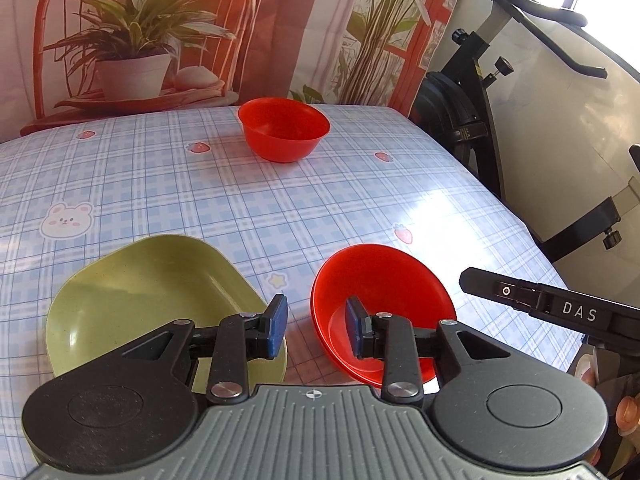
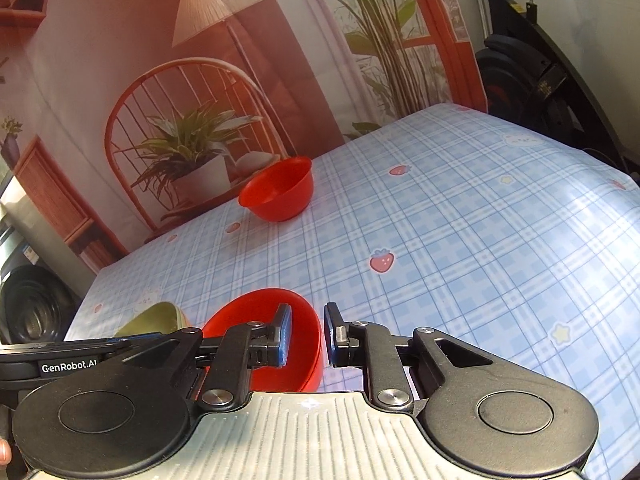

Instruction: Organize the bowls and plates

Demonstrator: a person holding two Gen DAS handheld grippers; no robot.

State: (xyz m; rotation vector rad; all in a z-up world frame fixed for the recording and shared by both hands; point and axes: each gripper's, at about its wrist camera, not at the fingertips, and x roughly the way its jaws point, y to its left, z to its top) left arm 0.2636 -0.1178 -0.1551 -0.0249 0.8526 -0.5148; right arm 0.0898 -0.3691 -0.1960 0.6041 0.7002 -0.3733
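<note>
So the near red bowl (image 1: 376,312) is the thing to go by here. It sits on the bench (image 1: 200,184), which has a blue plaid cloth with strawberries and little bears on it. The left tongs (image 1: 316,330) hang just to the left of that bowl, over the strip of cloth between it and the green dish (image 1: 132,304). Their jaws stand apart with nothing between them: the right pad is over the bowl's inside near its left rim, the left pad over the green dish's right edge. I can't tell if either pad actually touches anything.

From the right wrist view, the right tongs (image 2: 308,338) straddle the right rim of that same red bowl (image 2: 256,320), one pad (image 2: 285,336) inside the bowl and the other just outside it. There's a gap showing, so they aren't clamped on the rim, just parted slightly around it.

A second red bowl (image 1: 284,130) sits far behind the near one, close to the back edge of the bench by the printed backdrop (image 1: 140,32), upright and alone.

Hard to see: the near sides of the near bowl and the green dish are hidden behind the tongs' bodies. In the right wrist view only a sliver of the green dish (image 2: 156,318) shows to the left of the near bowl. An exercise bike (image 1: 480,92) stands off to the right, partly cut off.
</note>
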